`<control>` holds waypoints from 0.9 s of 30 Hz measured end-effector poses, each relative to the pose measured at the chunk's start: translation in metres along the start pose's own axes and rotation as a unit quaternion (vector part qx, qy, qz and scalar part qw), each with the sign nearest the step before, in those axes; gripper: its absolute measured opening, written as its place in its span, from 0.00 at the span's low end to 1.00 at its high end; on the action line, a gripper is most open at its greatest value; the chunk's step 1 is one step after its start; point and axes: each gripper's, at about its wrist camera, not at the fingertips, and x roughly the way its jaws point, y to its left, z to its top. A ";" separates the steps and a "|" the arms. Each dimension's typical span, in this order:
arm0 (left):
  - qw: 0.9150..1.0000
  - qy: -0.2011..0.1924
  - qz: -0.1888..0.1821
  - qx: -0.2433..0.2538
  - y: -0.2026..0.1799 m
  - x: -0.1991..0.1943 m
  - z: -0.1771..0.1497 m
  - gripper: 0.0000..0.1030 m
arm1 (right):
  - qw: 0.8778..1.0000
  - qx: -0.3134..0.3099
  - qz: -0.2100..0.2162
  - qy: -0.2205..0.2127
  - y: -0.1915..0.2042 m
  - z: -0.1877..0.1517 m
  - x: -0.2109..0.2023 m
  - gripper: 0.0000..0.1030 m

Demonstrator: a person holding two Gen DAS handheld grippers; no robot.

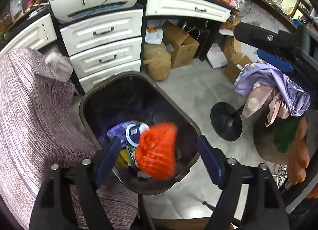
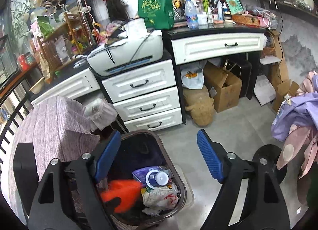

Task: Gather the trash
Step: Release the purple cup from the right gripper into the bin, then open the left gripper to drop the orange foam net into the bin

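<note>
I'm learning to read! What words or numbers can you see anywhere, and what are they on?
None can be read for sure.
Green bag: gold writing, too blurred.
Water bottle label: too small.
Tub in the trash bin: barcode label, too small.

Blurred orange fluffy trash (image 1: 157, 150) inside the brown bin (image 1: 93, 94).

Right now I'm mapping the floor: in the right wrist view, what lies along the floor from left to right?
Mauve woven cloth → dark trash bin → tan stuffed animal → cardboard box → lilac and pink clothes pile.
</note>
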 end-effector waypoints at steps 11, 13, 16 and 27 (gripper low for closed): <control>0.993 -0.105 0.037 -0.028 0.015 -0.080 -0.037 0.88 | 0.998 0.000 0.016 -0.061 0.016 0.005 -0.038 0.92; 0.988 -0.138 0.051 -0.038 0.022 -0.104 -0.050 0.94 | 0.997 -0.007 0.029 -0.067 0.027 0.003 -0.046 0.94; 0.978 -0.183 0.084 -0.050 0.031 -0.141 -0.072 0.95 | 0.996 -0.031 0.045 -0.076 0.052 -0.003 -0.058 0.94; 0.935 -0.276 0.190 -0.116 0.054 -0.237 -0.142 0.95 | 0.976 -0.108 0.134 -0.131 0.145 -0.050 -0.124 0.95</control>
